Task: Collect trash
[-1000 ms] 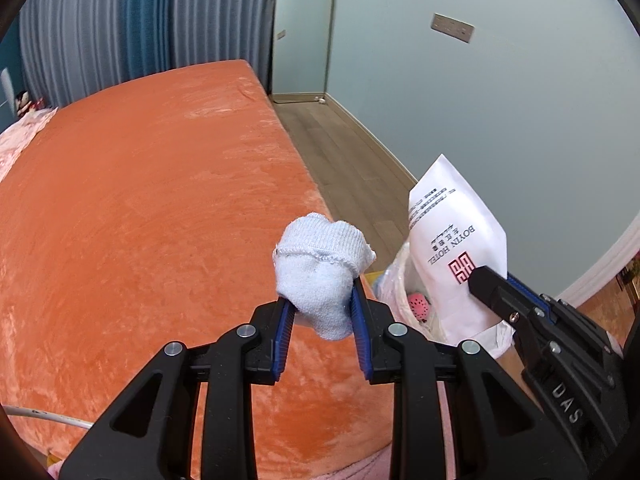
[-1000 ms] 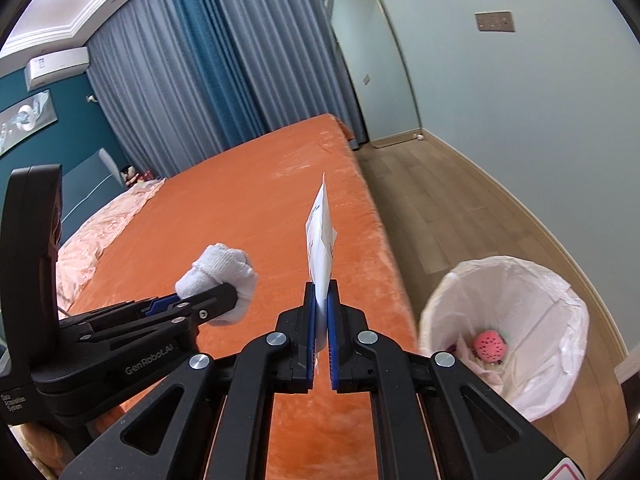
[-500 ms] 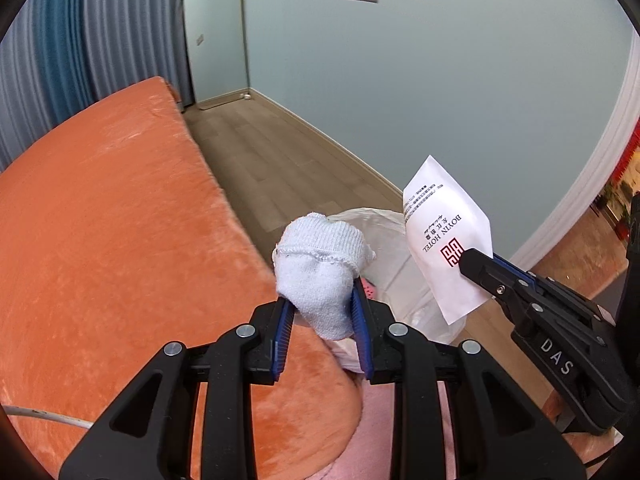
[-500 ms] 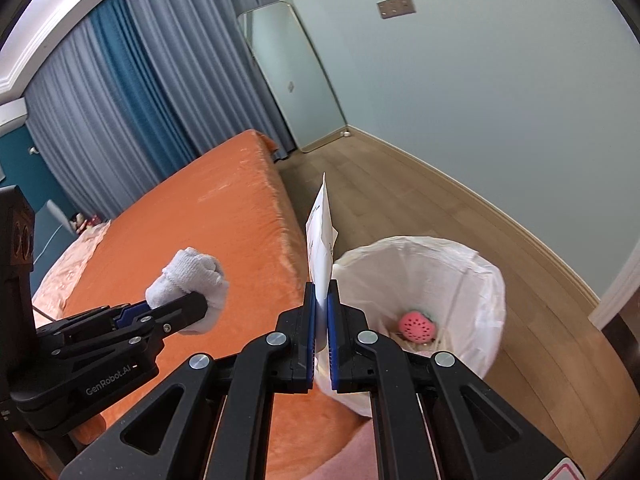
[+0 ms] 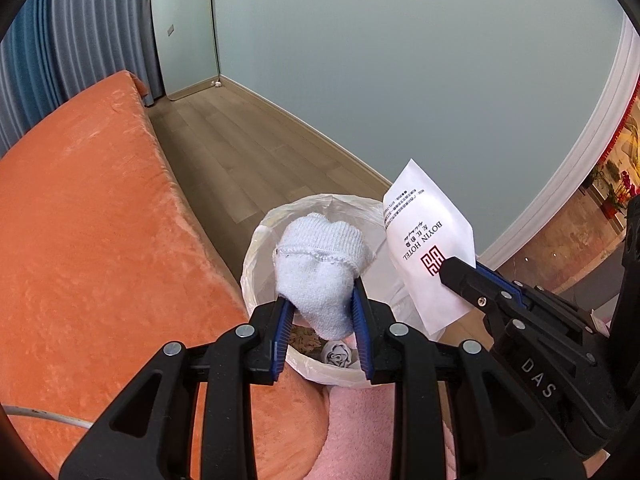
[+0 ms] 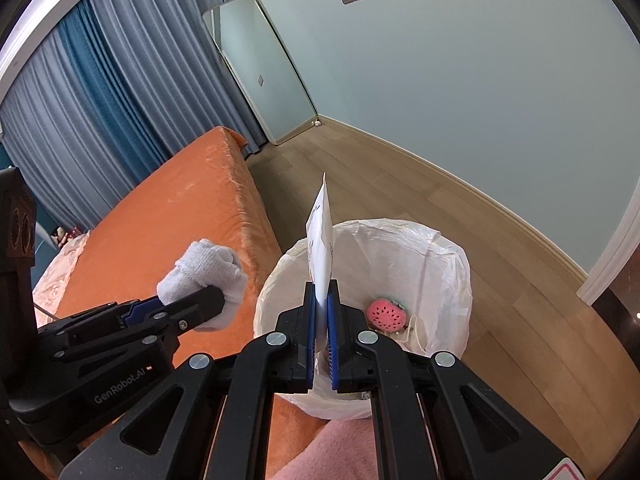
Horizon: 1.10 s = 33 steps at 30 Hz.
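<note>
My left gripper (image 5: 320, 312) is shut on a balled white sock (image 5: 320, 268), also seen in the right wrist view (image 6: 204, 276), and holds it above the near rim of a white-lined trash bin (image 5: 256, 264). My right gripper (image 6: 320, 304) is shut on a white paper hotel packet (image 6: 322, 240), printed with red and black text (image 5: 428, 248), held upright over the bin (image 6: 452, 272). Inside the bin lie a pink strawberry-like ball (image 6: 386, 314) and other scraps (image 5: 338, 354).
The orange bed (image 5: 92, 232) lies left of the bin. A pink blanket (image 5: 360, 432) is below the grippers. Wooden floor (image 6: 500, 280) runs to the pale blue wall (image 5: 400, 80). A mirror (image 6: 260, 68) leans in the far corner.
Both grippers have swung right from over the bed, carrying the sock and the packet, and now sit over the bin. Both grips are unchanged.
</note>
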Available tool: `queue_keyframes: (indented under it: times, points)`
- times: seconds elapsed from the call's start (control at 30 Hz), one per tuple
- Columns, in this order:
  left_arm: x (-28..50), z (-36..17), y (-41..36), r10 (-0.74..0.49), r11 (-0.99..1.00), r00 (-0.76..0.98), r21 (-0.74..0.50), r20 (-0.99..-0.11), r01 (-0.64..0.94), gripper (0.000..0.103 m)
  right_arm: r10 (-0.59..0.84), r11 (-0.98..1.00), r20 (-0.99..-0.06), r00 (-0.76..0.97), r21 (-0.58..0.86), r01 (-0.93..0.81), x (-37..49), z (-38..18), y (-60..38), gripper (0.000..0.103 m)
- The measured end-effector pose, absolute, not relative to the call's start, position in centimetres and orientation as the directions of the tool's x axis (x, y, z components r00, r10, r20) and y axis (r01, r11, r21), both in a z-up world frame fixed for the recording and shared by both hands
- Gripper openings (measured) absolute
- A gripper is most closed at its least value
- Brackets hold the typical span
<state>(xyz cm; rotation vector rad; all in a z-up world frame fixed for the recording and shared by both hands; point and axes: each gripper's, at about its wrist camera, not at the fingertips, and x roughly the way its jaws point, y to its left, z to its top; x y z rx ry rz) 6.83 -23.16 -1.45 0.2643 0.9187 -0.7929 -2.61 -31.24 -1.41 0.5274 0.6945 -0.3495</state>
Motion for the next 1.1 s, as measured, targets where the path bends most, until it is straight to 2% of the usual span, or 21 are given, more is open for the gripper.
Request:
queue_keyframes:
  times: [0.17, 0.27, 0.37, 0.43, 0.5, 0.83, 0.93, 0.97, 1.0, 1.1]
  points:
    - [6.8, -1.8, -23.6, -0.495, 0.694, 0.341, -0.127, -0.799, 0.709, 0.031, -0.15, 0.809, -0.692, 0.706, 0.324, 0.49, -2.2, -1.5, -31.3, 0.016]
    - [7.1, -1.9, -23.6, -0.485, 0.703, 0.354, -0.116, -0.799, 0.701, 0.042, -0.151, 0.805, -0.692, 0.706, 0.327, 0.494, -2.1, -1.3, -31.2, 0.023]
    - [7.3, -1.9, -23.4, -0.482, 0.712, 0.354, -0.122, -0.802, 0.692, 0.043, -0.152, 0.809, -0.693, 0.705, 0.322, 0.491, -2.1, -1.2, -31.1, 0.025]
    - [7.5, -1.9, -23.0, -0.478, 0.721, 0.357, -0.127, -0.803, 0.681, 0.045, -0.151, 0.81, -0.694, 0.704, 0.321, 0.49, -2.2, -1.2, -31.0, 0.03]
    - [7.5, -1.7, -22.5, -0.479, 0.731, 0.368, -0.131, -0.797, 0.67, 0.052, -0.152, 0.812, -0.694, 0.704, 0.319, 0.49, -2.3, -1.2, -30.8, 0.034]
    - [7.2, -0.6, -18.9, -0.454, 0.776, 0.432, -0.108, -0.779, 0.621, 0.058, -0.15, 0.842, -0.718, 0.68, 0.268, 0.469, -1.9, -0.9, -29.4, 0.057]
    - [7.1, -0.4, -18.1, -0.439, 0.789, 0.451, -0.094, -0.777, 0.607, 0.058, -0.174, 0.847, -0.73, 0.661, 0.231, 0.478, -1.9, -1.0, -28.7, 0.058]
    - [7.1, -0.3, -17.7, -0.435, 0.795, 0.458, -0.091, -0.775, 0.6, 0.06, -0.174, 0.848, -0.733, 0.658, 0.228, 0.478, -1.8, -1.1, -28.5, 0.058]
    - [7.0, -0.2, -17.4, -0.428, 0.803, 0.467, -0.088, -0.774, 0.59, 0.069, -0.166, 0.85, -0.737, 0.655, 0.23, 0.474, -1.8, -1.1, -28.2, 0.058]
    - [6.6, -0.1, -16.3, -0.408, 0.821, 0.508, -0.061, -0.758, 0.568, 0.071, -0.166, 0.858, -0.746, 0.645, 0.213, 0.467, -1.8, -1.3, -27.6, 0.059]
